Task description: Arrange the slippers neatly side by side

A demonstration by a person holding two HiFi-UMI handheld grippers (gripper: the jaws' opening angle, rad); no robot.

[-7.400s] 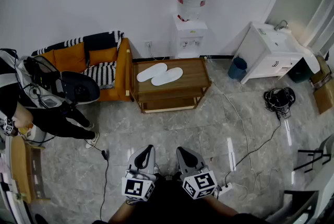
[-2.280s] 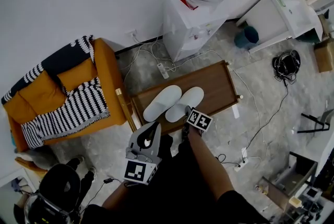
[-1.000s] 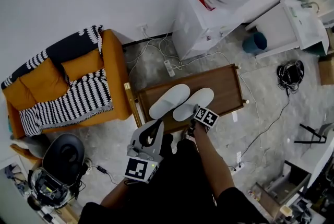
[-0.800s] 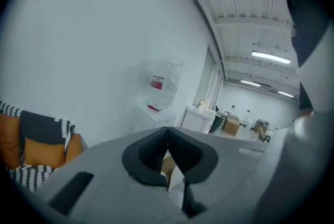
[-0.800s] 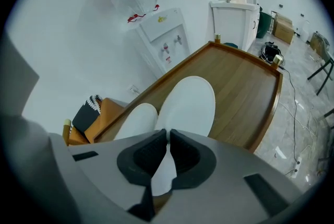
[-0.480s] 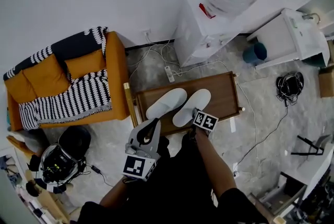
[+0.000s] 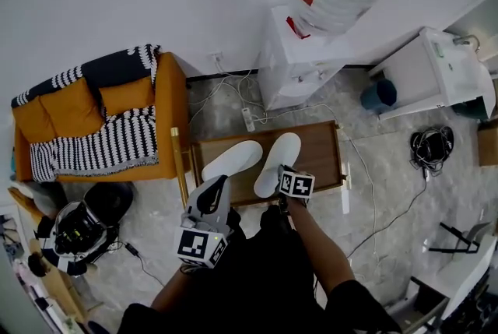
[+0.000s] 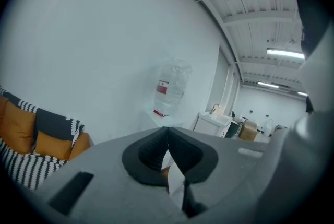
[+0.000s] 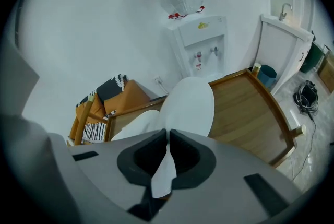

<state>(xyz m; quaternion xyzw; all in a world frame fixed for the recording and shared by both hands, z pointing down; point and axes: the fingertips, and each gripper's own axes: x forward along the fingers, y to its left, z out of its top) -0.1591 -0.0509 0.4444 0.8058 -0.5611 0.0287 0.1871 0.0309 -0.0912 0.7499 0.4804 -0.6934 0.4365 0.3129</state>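
a: which step is this?

b: lining up the pair. the right gripper (image 9: 168,137) has its jaws clenched on the heel edge of the held slipper (image 7: 280,152); the white sole runs out from between them toward the wall.

a: and the left gripper (image 7: 222,181)?

b: jaws pressed together with nothing in them. it hangs at the front edge of the tabletop (image 7: 317,149), aimed at the wall, not touching the other slipper (image 7: 231,159).

a: where do the slippers lie?

b: both are on the wooden tabletop, heels toward the person. the held one points almost straight at the wall. the other slants off to the left, so the toes splay while the heels sit close. i can't tell whether the held heel is off the wood.

a: next move?

b: probably swing the held slipper parallel to its mate, or have the left gripper turn the slanted one, then set them just beside each other with heels level.
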